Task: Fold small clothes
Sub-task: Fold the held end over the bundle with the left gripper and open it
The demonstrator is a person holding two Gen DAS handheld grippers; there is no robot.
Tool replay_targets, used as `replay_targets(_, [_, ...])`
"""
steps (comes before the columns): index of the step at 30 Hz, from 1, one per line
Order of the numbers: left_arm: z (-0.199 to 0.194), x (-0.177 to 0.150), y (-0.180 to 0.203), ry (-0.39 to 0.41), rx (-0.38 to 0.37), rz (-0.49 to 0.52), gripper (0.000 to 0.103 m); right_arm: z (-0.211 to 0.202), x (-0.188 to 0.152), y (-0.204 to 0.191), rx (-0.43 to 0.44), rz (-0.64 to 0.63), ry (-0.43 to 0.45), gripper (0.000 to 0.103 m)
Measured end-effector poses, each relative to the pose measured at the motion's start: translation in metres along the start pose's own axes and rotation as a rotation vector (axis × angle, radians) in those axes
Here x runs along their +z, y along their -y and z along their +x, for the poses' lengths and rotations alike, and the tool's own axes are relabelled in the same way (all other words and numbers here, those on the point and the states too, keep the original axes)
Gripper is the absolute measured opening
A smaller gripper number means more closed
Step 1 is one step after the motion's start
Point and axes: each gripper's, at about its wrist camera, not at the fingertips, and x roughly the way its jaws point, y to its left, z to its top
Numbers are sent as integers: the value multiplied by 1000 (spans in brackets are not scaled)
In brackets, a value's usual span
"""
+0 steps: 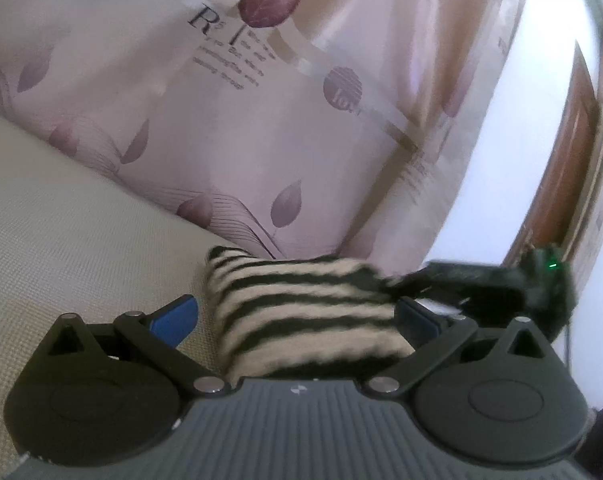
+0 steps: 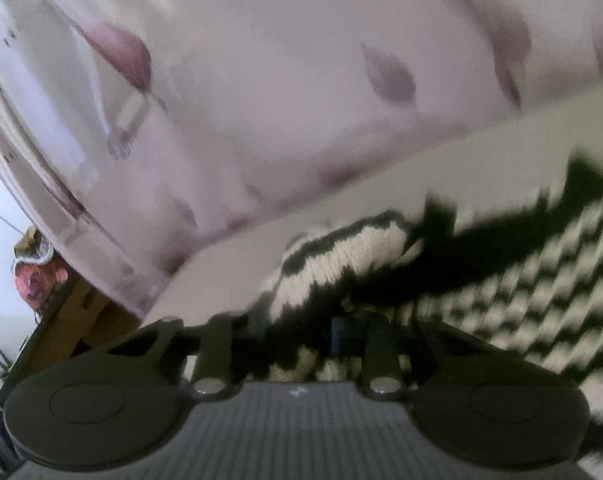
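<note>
Knitwear (image 1: 301, 320) in cream with black stripes is the one garment in sight, lying on a beige bed surface (image 1: 61, 240). In the left wrist view a folded bundle of it sits between the fingers of the left gripper (image 1: 297, 316). In the right wrist view it spreads from the near middle to the right edge, where it is cut off and smeared by blur.

One large quilt (image 1: 221, 120), pale pink with purple leaves and some print, fills the far side of both views. Behind it at the right stands one brown wooden frame (image 1: 565, 168), only partly seen.

Two grippers show. The left one has its blue pads spread wide: the left pad (image 1: 173, 320) stands clear of the bundle, while the right one (image 1: 417, 316) sits just beside or against it; which, I cannot tell. The right gripper (image 2: 301, 336) has its fingers drawn close together with knit bunched over them. One blue pad (image 2: 345, 334) peeps through, the other is hidden, so whether it pinches the cloth cannot be made out. It also appears as a dark blurred shape (image 1: 501, 284) at the bundle's right end.

One reddish object (image 2: 37, 276) at the far left is too blurred to identify.
</note>
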Motion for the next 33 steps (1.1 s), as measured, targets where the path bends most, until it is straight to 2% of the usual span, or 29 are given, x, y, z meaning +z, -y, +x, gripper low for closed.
replay_targets(4, [2,2,-5,-5,6,-33,103,-37,33,10,-42,-40,56,25])
replay_targets(8, [3,2,-5,-17,8,-36,103,-60,50,30,-109,-89,26,25])
replay_targets(14, [5,2,0,-34,3,-1,103,-88,47,79,-217,-66,25,25])
replay_targets(18, [7,-2,7,-48,0,44,103,-73,27,104,-247,-76,-72,25])
replay_targets(19, [7,-2,9,-51,-1,56,103,-70,22,105,-247,-101,-72,27])
replay_targets(21, [8,-4,12,-57,-2,79,103,-76,22,115,-233,-59,-20,30])
replay_targets(23, [8,-5,13,-59,-4,88,103,-84,23,127,-201,8,18,37])
replay_targets(25, [10,-4,12,-70,-13,81,103,-92,25,134,-201,72,27,60])
replay_targets(27, [10,-3,11,-83,-21,69,103,-106,30,132,-241,75,70,61])
replay_targets(29, [9,0,17,-74,-33,79,103,-128,37,121,-276,48,154,61])
replay_targets(31, [10,6,33,-62,-58,127,102,-147,41,104,-251,-14,217,61])
replay_targets(33, [17,15,56,-69,-92,190,101,-147,46,82,-211,-94,203,61])
